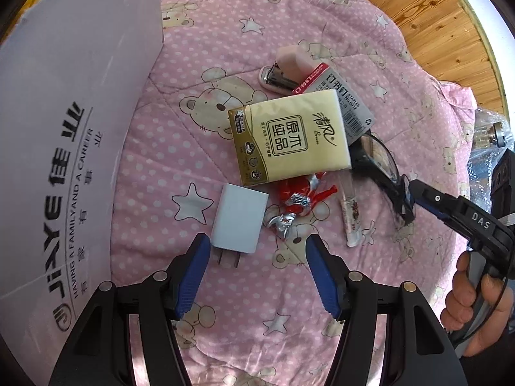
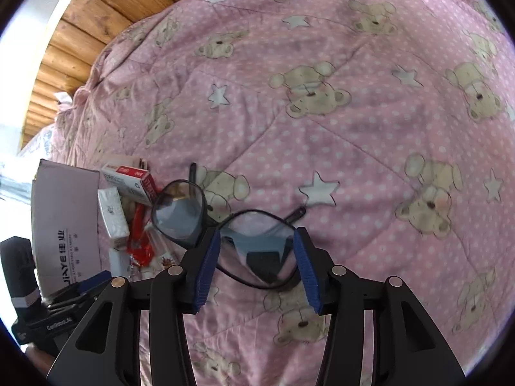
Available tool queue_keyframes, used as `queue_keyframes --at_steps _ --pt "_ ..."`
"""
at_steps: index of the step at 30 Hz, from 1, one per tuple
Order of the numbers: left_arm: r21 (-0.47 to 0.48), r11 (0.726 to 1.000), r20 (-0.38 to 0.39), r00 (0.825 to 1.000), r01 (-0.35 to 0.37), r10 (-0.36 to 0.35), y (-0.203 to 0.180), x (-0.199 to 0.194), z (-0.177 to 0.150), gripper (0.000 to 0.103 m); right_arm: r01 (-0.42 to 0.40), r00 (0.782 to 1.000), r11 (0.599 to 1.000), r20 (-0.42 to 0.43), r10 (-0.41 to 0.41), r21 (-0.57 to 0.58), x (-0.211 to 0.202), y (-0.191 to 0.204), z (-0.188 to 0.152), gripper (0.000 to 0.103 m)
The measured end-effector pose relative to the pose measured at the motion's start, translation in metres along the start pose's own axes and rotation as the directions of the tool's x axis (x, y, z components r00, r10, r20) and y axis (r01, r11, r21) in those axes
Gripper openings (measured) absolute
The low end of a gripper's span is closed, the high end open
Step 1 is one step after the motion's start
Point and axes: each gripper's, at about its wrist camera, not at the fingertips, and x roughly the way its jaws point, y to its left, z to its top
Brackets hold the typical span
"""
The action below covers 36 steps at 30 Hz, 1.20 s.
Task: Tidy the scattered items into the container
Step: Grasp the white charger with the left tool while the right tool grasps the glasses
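My left gripper is open just above the pink quilt, its fingers on either side of the prongs of a white charger. Beyond the charger lie a yellow tissue pack, a red and silver toy figure, a stapler, a staple box and a clear tube. Black glasses lie at the right. My right gripper is open, straddling one lens of the glasses; I cannot tell whether its pads touch the frame. The white container stands at the left.
A pink bear-print quilt covers the whole surface and is bare to the right of the glasses. A wooden floor lies beyond it. A hand holds the right gripper's handle. The container's wall rises close beside the pile.
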Motion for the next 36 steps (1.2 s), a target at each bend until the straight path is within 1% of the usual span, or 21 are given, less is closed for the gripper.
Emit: queue_keyframes --at_steps 4,7,9,10,11,13,14,15,16,17,18,19,21,22,23,25,29,32,33,36 --pt "0.002 1.0 -0.002 1.0 -0.011 0.011 -0.001 0.004 0.003 0.063 -0.009 1.0 1.0 0.019 0.01 -0.029 0.001 0.005 0.0 0.057" --pt "0.01 1.0 -0.002 1.0 -0.016 0.016 -0.002 0.005 0.005 0.063 0.034 0.998 0.999 0.048 -0.032 -0.023 0.001 0.002 0.001 0.058" --pt "0.013 1.0 -0.003 1.0 -0.017 0.017 -0.002 0.006 0.004 0.063 0.047 0.998 0.999 0.05 -0.047 -0.001 0.002 -0.006 0.002 0.058" --pt "0.013 1.0 -0.003 1.0 -0.018 0.018 -0.001 0.006 0.004 0.063 0.031 0.999 0.999 0.029 -0.031 0.013 0.004 -0.009 0.002 0.058" --pt "0.014 1.0 -0.004 1.0 -0.018 0.018 -0.001 0.006 0.004 0.063 -0.014 1.0 0.999 0.01 0.014 0.032 0.004 -0.012 0.0 0.057" --pt "0.008 1.0 -0.002 1.0 -0.025 0.025 0.002 0.006 0.002 0.063 -0.049 0.998 0.998 -0.039 0.05 0.038 0.004 -0.009 -0.004 0.05" --pt "0.002 1.0 0.002 1.0 -0.031 0.031 0.004 0.006 0.002 0.063 -0.063 0.994 0.997 -0.085 0.067 0.041 0.005 -0.005 -0.009 0.041" --pt "-0.008 0.999 0.009 0.999 -0.038 0.038 0.006 0.004 0.002 0.063 -0.08 0.988 0.996 -0.13 0.086 0.046 0.006 -0.001 -0.014 0.032" --pt "-0.021 0.999 0.015 0.999 -0.043 0.043 0.01 0.003 0.001 0.063 -0.113 0.978 0.992 -0.169 0.122 0.059 0.006 0.003 -0.021 0.031" --pt "-0.032 0.998 0.021 0.999 -0.047 0.047 0.013 0.002 0.001 0.063 -0.163 0.964 0.985 -0.201 0.172 0.057 0.005 0.011 -0.032 0.031" --pt "-0.039 0.998 0.02 0.999 -0.044 0.045 0.015 0.002 0.002 0.063 -0.168 0.962 0.985 -0.214 0.17 0.028 0.003 0.018 -0.039 0.031" --pt "-0.045 0.998 0.019 0.999 -0.042 0.043 0.017 0.002 0.002 0.063 -0.136 0.968 0.991 -0.214 0.13 -0.014 0.001 0.025 -0.046 0.032" --pt "-0.039 0.998 0.017 0.999 -0.044 0.044 0.017 0.003 0.001 0.063 -0.076 0.98 0.995 -0.19 0.063 -0.058 -0.001 0.029 -0.051 0.048" --pt "-0.035 0.998 0.015 0.999 -0.042 0.043 0.016 0.004 0.0 0.063 -0.056 0.985 0.996 -0.169 0.044 -0.065 -0.002 0.029 -0.05 0.049" --pt "-0.032 0.999 0.013 0.999 -0.041 0.041 0.015 0.005 -0.001 0.063 -0.04 0.988 0.997 -0.151 0.029 -0.07 -0.003 0.03 -0.049 0.05" --pt "-0.025 0.999 0.007 0.999 -0.036 0.037 0.012 0.007 -0.002 0.063 -0.044 0.991 0.996 -0.132 0.033 -0.078 -0.004 0.034 -0.043 0.05" --pt "-0.015 0.999 0.01 0.999 -0.04 0.04 0.012 0.008 -0.004 0.063 -0.022 0.996 0.984 -0.084 0.007 -0.178 -0.003 0.056 -0.025 0.054" --pt "-0.016 0.999 0.017 0.999 -0.036 0.036 0.013 0.009 -0.003 0.063 -0.012 0.996 0.966 -0.09 -0.012 -0.258 0.008 0.073 -0.014 0.056" --pt "-0.016 0.999 0.019 0.999 -0.034 0.034 0.014 0.008 -0.004 0.063 -0.003 0.995 0.961 -0.092 -0.023 -0.278 0.013 0.076 -0.013 0.058" --pt "-0.015 0.999 0.025 0.999 -0.029 0.03 0.014 0.008 -0.004 0.064 0.009 0.992 0.946 -0.115 -0.049 -0.324 0.03 0.081 -0.01 0.058"
